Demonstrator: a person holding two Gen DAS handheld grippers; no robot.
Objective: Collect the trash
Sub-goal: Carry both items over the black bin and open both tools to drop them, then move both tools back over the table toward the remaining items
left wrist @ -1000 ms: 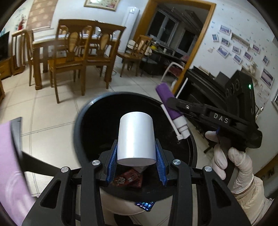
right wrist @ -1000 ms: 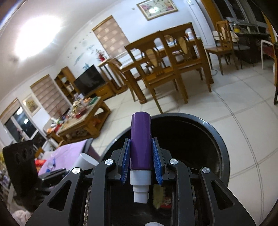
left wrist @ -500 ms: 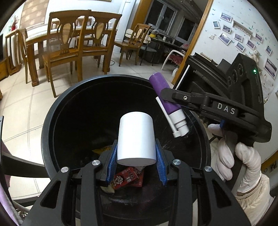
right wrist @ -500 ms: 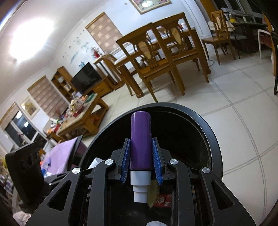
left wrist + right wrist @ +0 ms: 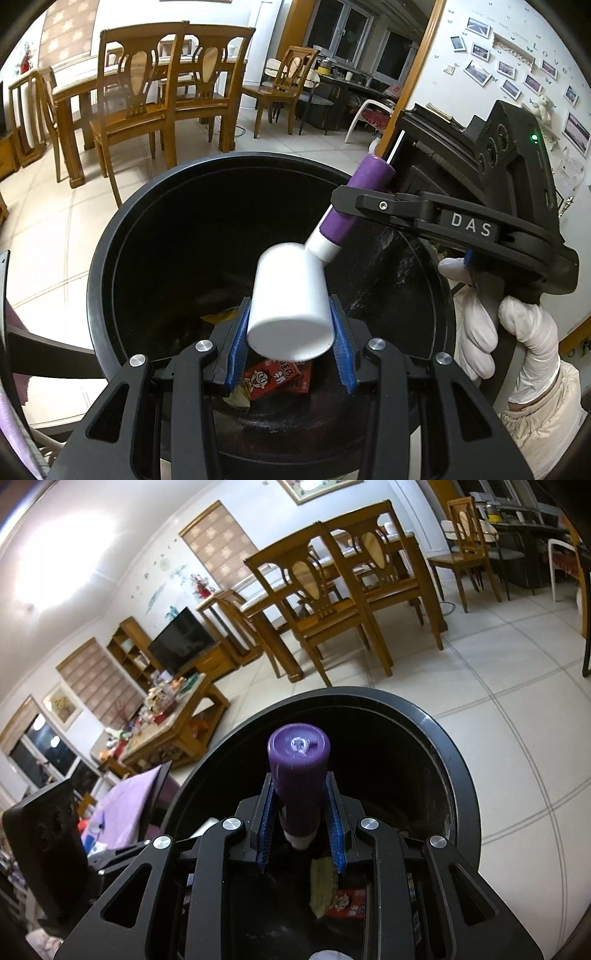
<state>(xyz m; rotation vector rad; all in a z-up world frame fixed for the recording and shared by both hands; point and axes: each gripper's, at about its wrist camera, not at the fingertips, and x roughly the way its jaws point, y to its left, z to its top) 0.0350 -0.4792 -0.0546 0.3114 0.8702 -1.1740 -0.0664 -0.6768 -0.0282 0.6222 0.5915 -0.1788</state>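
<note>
Both grippers hung above the round black plastic trash bin point(image 5: 110, 280), which stood on the pale tiled floor point(image 5: 517, 672). The left gripper point(image 5: 288, 334) pointed steeply down over the bin's mouth, its blue-padded jaws part-way apart with the white cylindrical cup point(image 5: 290, 306) between them; the cup was tilted and blurred, and whether the pads still pressed it could not be told. The right gripper point(image 5: 300, 818), held in a white-gloved hand point(image 5: 517, 332) beside the bin's rim, kept narrow jaws clamped on the purple tube with a white cap point(image 5: 298, 775), cap end slanting down toward the bin's interior. In the left wrist view the cap lay just beside the cup's far end. A red printed snack wrapper point(image 5: 277, 378) and a yellowish crumpled wrapper point(image 5: 323, 886) lay on the bin's bottom. Wooden dining chairs point(image 5: 147, 96) stood well beyond the bin.
</note>
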